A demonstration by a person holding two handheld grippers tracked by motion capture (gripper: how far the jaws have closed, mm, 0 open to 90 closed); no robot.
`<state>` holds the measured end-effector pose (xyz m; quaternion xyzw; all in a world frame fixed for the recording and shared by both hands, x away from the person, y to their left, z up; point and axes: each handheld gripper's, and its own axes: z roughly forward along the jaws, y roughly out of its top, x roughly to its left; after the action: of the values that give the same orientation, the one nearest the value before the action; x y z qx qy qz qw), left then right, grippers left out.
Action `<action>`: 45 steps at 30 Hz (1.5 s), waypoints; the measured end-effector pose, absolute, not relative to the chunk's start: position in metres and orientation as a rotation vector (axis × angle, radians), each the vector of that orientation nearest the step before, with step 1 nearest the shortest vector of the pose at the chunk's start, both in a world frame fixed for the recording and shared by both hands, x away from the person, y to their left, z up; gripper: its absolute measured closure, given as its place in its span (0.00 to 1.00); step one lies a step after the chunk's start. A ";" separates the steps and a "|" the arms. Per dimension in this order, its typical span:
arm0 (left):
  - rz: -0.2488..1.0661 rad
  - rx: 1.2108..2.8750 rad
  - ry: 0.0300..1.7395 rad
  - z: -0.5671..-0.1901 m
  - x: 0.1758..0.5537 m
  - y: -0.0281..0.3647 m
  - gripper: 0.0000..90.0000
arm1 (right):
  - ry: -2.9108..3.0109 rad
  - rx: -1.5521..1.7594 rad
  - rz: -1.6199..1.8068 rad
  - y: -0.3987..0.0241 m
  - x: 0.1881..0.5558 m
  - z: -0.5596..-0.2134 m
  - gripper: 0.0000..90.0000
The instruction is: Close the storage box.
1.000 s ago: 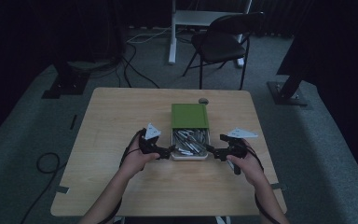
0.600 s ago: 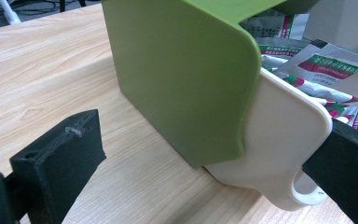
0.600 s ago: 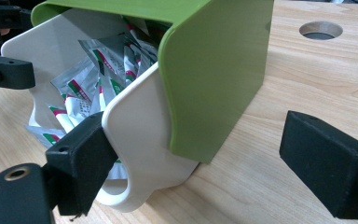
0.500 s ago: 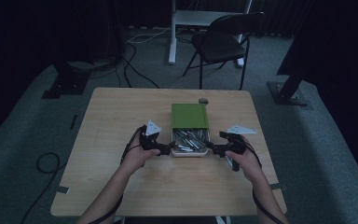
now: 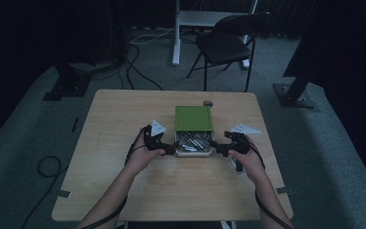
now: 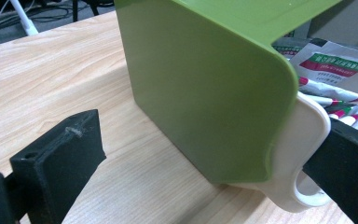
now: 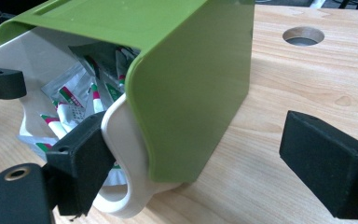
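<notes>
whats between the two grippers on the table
The white box of sachets, half under its green lid, sits between the left gripper and the right gripper in the high view; each has a jaw at a side handle.

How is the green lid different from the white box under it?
The green lid is plain green and bigger; the white box is white and pokes out underneath. The green lid holds nothing you can see, while the white box is stuffed with small packets. The white box has loop handles at its ends; the green lid doesn't. Both are smooth plastic.
</notes>
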<state>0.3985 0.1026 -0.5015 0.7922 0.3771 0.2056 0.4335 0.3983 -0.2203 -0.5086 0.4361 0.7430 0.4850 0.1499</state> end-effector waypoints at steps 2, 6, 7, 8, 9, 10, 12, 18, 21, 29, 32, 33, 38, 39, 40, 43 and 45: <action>0.506 1.968 0.948 -0.502 0.401 0.103 0.02 | 2.124 1.265 1.392 -0.220 0.400 -0.509 0.13; 0.531 1.953 0.948 -0.504 0.403 0.103 0.02 | 2.100 1.310 1.382 -0.218 0.403 -0.508 0.13; 0.531 1.953 0.948 -0.504 0.403 0.103 0.02 | 2.100 1.310 1.382 -0.218 0.403 -0.508 0.13; 0.531 1.948 0.957 -0.504 0.404 0.103 0.02 | 2.094 1.309 1.377 -0.218 0.404 -0.508 0.13; 0.531 1.948 0.957 -0.504 0.404 0.103 0.02 | 2.092 1.313 1.377 -0.217 0.405 -0.508 0.13; 0.535 1.950 0.957 -0.504 0.405 0.102 0.02 | 2.089 1.312 1.374 -0.217 0.405 -0.508 0.13; 0.545 1.957 0.954 -0.504 0.405 0.102 0.02 | 2.085 1.314 1.371 -0.217 0.406 -0.508 0.13; 0.539 1.937 0.975 -0.505 0.409 0.102 0.02 | 2.059 1.348 1.364 -0.215 0.408 -0.508 0.13; 0.545 1.941 0.976 -0.505 0.409 0.102 0.02 | 2.055 1.346 1.360 -0.214 0.408 -0.508 0.13; 0.534 1.934 1.019 -0.506 0.413 0.102 0.02 | 2.037 1.354 1.345 -0.210 0.409 -0.507 0.13; 0.537 1.940 1.013 -0.506 0.413 0.101 0.02 | 2.034 1.364 1.349 -0.210 0.409 -0.507 0.13; 0.533 1.941 1.008 -0.505 0.412 0.100 0.02 | 2.036 1.362 1.352 -0.209 0.408 -0.508 0.13; 0.517 1.934 0.982 -0.504 0.408 0.096 0.02 | 2.051 1.323 1.364 -0.204 0.403 -0.505 0.13; 0.514 1.929 0.981 -0.504 0.407 0.096 0.02 | 2.050 1.318 1.365 -0.204 0.403 -0.504 0.13; 0.511 1.926 0.981 -0.503 0.407 0.096 0.02 | 2.048 1.316 1.368 -0.204 0.403 -0.504 0.13; 0.504 1.905 0.972 -0.500 0.403 0.096 0.02 | 2.033 1.310 1.384 -0.205 0.402 -0.502 0.13; 0.517 1.908 0.946 -0.498 0.400 0.095 0.02 | 2.024 1.303 1.397 -0.205 0.401 -0.500 0.13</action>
<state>0.4000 0.0953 -0.4976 0.7741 0.3840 0.2100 0.4574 0.4007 -0.2053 -0.5001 0.4608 0.7156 0.4939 0.1781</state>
